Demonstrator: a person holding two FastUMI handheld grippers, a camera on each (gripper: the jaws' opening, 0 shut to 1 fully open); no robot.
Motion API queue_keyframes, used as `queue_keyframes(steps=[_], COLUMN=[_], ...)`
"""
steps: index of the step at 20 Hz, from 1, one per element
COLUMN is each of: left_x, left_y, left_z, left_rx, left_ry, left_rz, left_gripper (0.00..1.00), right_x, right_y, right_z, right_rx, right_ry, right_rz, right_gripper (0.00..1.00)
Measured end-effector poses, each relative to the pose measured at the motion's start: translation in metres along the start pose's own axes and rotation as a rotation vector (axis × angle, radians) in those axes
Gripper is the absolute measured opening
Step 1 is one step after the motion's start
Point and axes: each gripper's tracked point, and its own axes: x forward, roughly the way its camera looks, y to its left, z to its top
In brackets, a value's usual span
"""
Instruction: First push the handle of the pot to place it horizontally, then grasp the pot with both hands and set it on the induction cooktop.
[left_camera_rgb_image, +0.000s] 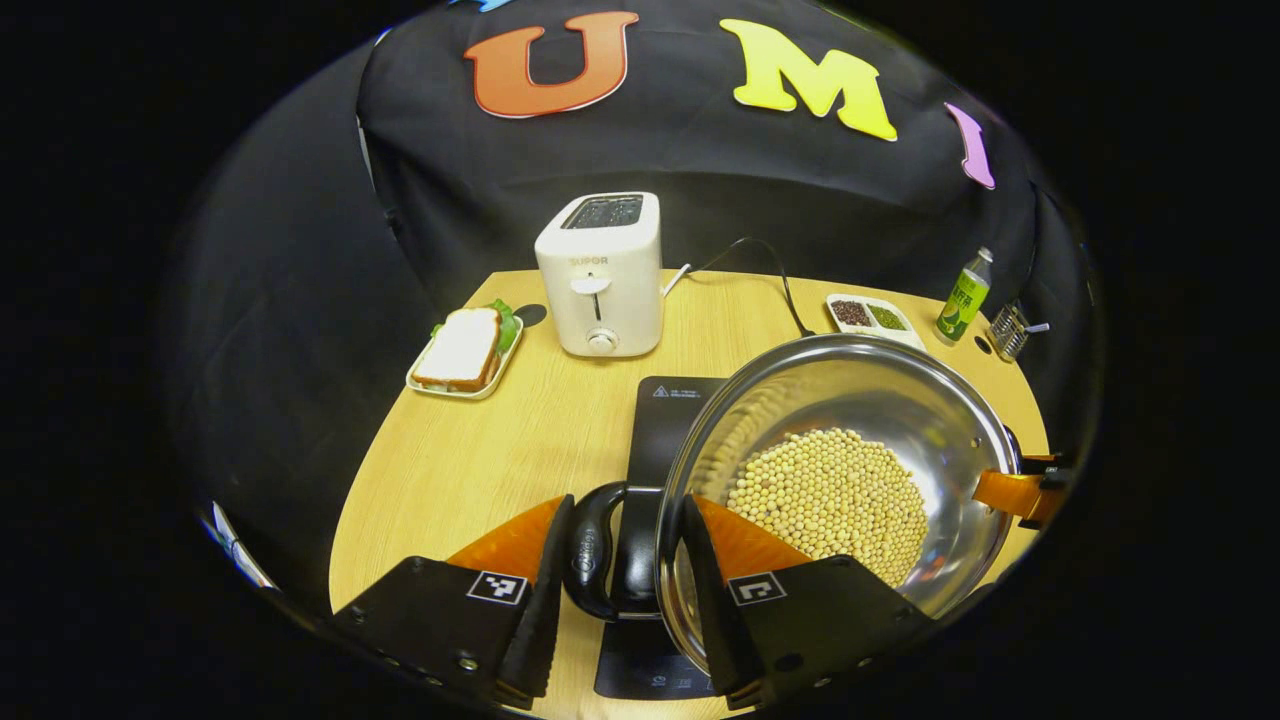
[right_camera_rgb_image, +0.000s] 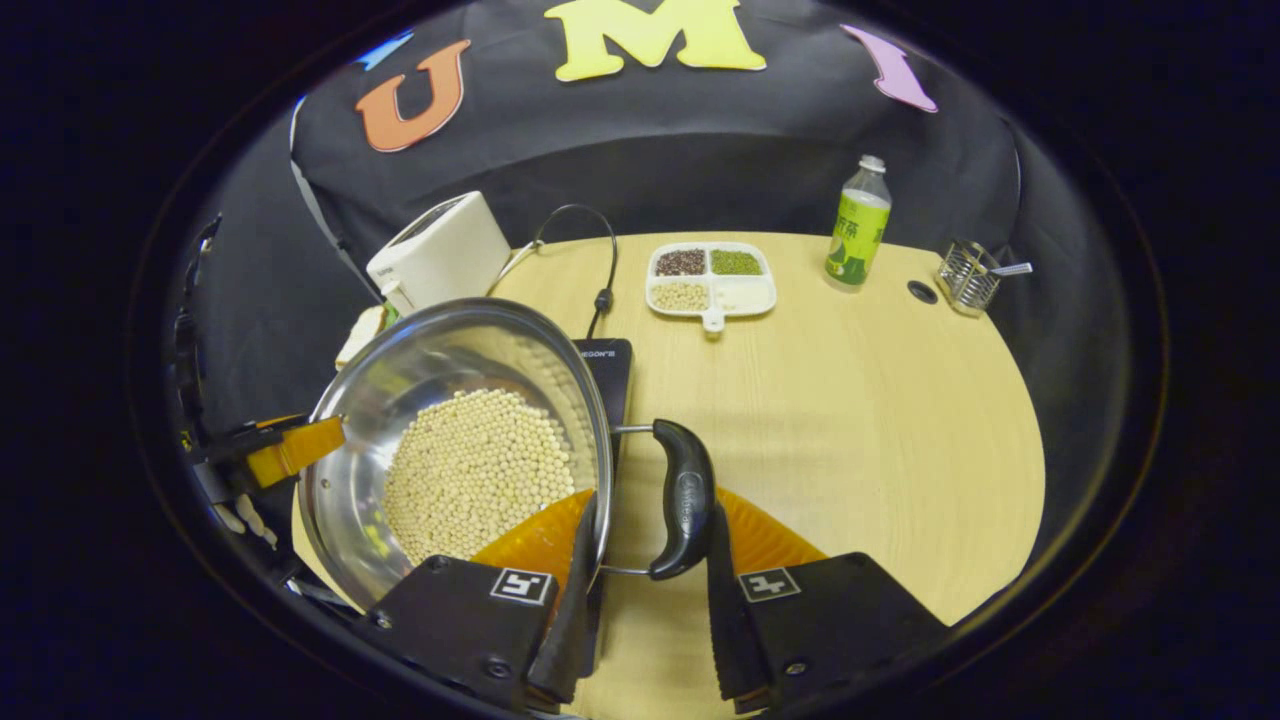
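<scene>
A: Where is the pot (left_camera_rgb_image: 850, 470) at this point?

B: It is over the induction cooktop (left_camera_rgb_image: 655, 420), near the middle of the worktop (left_camera_rgb_image: 480, 450). Whether its base is resting on the glass or a little above it, I cannot tell. The left gripper (left_camera_rgb_image: 620, 590) straddles one side handle (left_camera_rgb_image: 592, 548) and the right gripper (right_camera_rgb_image: 645, 590) straddles the other side handle (right_camera_rgb_image: 682, 512), each with one finger inside the rim; whether the fingers press on the handles I cannot tell.

A: How will it handle?

B: I judge it fairly heavy. It is rigid steel, carrying a heap of pale beans (right_camera_rgb_image: 475, 475) that can slide and shift the weight if it tips. The polished wall looks slippery, so the handles are the right hold, and both sides must stay level.

A: Room to move?

B: The right side of the worktop is open. The toaster (left_camera_rgb_image: 600, 275) and its cord (right_camera_rgb_image: 598, 262) lie just beyond the cooktop, the sandwich plate (left_camera_rgb_image: 465, 352) far left, the divided tray (right_camera_rgb_image: 712, 278) and bottle (right_camera_rgb_image: 856, 225) farther back. The near edge is close.
</scene>
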Motion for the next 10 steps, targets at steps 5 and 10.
queue_keyframes(steps=[5, 10], left_x=[0.012, 0.017], left_y=[0.007, 0.001], left_z=[0.002, 0.008], left_rx=[0.0, 0.045], left_ry=[0.01, -0.033], left_rz=[-0.011, -0.027], left_gripper=[0.58, 0.58], right_x=[0.008, 0.013], right_y=[0.007, 0.003], right_z=[0.004, -0.002], right_rx=[-0.003, 0.034], right_ry=[0.007, 0.006], right_rz=[-0.014, -0.025], right_gripper=[0.51, 0.51])
